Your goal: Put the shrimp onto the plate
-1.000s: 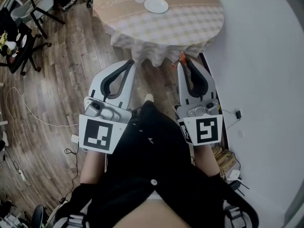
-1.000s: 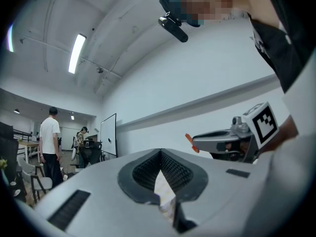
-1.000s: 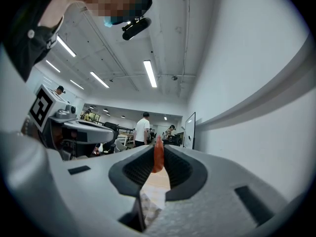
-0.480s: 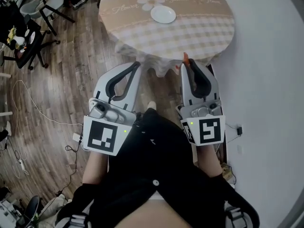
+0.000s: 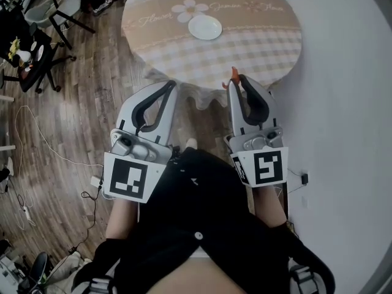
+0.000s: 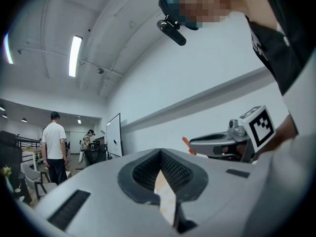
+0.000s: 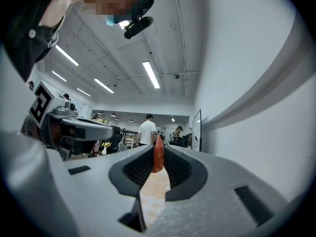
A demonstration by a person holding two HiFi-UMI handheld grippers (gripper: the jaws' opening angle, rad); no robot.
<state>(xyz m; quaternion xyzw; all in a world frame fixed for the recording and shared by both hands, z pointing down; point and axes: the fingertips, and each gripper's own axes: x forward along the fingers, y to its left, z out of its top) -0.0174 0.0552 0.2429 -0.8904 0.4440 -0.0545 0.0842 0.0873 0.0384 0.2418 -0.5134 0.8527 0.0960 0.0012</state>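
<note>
A wooden floor (image 5: 73,121) fills the left of the head view and a white wall (image 5: 343,103) the right. Between them, at the top, stands a round tabletop (image 5: 257,35) under a beige checked cloth printed with a pale flower (image 5: 191,10). Below it the person's black clothing (image 5: 196,213) takes up the lower middle of the view, with both arms reaching forward. The left claw (image 5: 170,86) is held out with its tips at the hanging near edge of the cloth. In the left gripper view this claw (image 6: 160,154) is clenched on nothing, its ribbed pads meeting at the front. The right claw (image 5: 236,81) is held beside it, well apart from it, with its tips over the near rim of the tabletop. In the right gripper view that claw (image 7: 158,149) is grasping the shrimp (image 7: 158,156), an orange piece pinched upright between the pads. A person in a white shirt (image 7: 146,131) stands far off in the room behind. A small white plate (image 5: 205,27) sits on the far half of the tabletop, just below the flower print. The shrimp (image 5: 233,74) pokes out past the right claw's tips at the near edge, well apart from the plate.
</note>
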